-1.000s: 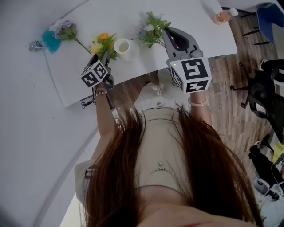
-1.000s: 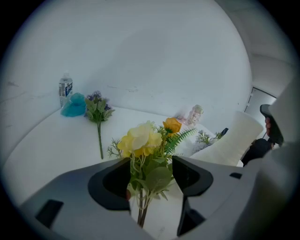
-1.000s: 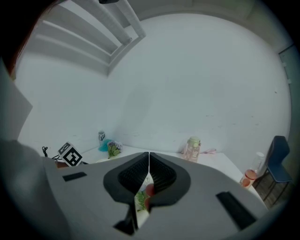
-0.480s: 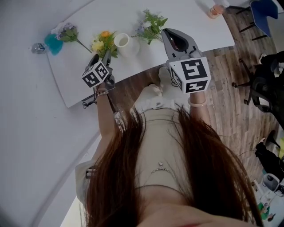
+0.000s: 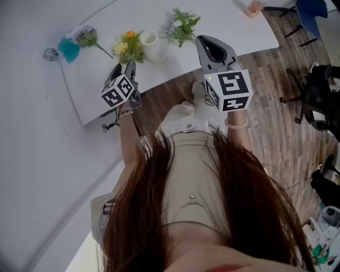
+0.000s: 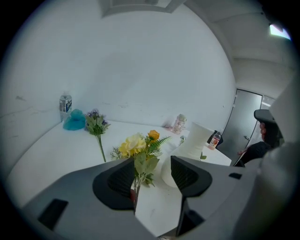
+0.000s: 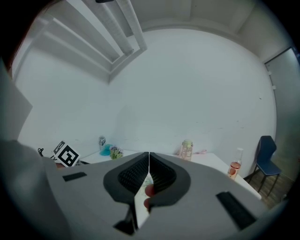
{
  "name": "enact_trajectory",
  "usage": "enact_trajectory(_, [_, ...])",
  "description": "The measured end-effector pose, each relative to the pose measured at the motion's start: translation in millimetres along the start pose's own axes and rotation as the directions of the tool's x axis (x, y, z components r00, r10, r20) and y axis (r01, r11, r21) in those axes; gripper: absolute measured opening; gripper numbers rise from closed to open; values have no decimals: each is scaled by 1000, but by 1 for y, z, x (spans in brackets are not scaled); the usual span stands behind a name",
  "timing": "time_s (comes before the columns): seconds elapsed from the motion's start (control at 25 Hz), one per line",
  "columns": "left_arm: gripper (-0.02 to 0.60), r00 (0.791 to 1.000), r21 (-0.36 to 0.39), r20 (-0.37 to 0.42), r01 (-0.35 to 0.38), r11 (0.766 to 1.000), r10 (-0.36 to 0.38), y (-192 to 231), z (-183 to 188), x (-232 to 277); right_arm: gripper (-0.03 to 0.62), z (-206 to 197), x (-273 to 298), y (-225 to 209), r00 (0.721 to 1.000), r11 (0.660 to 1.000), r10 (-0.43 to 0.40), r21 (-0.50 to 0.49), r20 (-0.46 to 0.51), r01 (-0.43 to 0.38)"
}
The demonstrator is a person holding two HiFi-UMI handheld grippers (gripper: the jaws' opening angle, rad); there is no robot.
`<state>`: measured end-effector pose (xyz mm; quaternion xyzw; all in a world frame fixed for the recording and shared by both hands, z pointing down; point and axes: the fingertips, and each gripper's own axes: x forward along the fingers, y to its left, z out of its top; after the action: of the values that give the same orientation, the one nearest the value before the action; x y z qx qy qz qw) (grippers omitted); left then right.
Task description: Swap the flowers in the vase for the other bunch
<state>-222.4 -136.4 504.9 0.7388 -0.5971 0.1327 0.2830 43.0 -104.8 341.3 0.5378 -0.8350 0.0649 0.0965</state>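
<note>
A white vase (image 5: 149,45) (image 6: 187,151) stands empty near the table's front edge. Left of it is a yellow and orange bunch (image 5: 127,47) (image 6: 139,146). A green and white bunch (image 5: 183,27) lies to its right. My left gripper (image 5: 123,67) (image 6: 152,161) hangs open just in front of the yellow bunch. Its jaws have just been closing a little. The bunch's stem shows against the left pad, and the other pad stands apart from it. My right gripper (image 5: 205,41) (image 7: 149,161) is shut on nothing, above the table edge below the green bunch.
A purple sprig (image 5: 87,36) (image 6: 96,124), a teal object (image 5: 69,50) and a small bottle (image 5: 51,53) sit at the table's left end. A pink bottle (image 5: 255,6) (image 7: 234,169) stands at the right end, and a blue chair (image 5: 313,8) beyond it. The table (image 5: 95,90) ends just ahead of me.
My left gripper has risen and drawn back slightly from the yellow bunch. The right gripper has shifted a little along the table edge, still shut.
</note>
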Motion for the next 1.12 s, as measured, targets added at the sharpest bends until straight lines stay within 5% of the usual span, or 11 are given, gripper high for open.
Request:
enact_trajectory(0.28, [147,997,14,76,-12,1000,11,-9,6,-33,28,-3,-19,14,1000,1000,-5,25,19,5])
enact_trajectory(1.12, [37,964,35,260,-61,998,50,-86,34,-127,28,4,-69,-5,998,998,66,-5,7,-66])
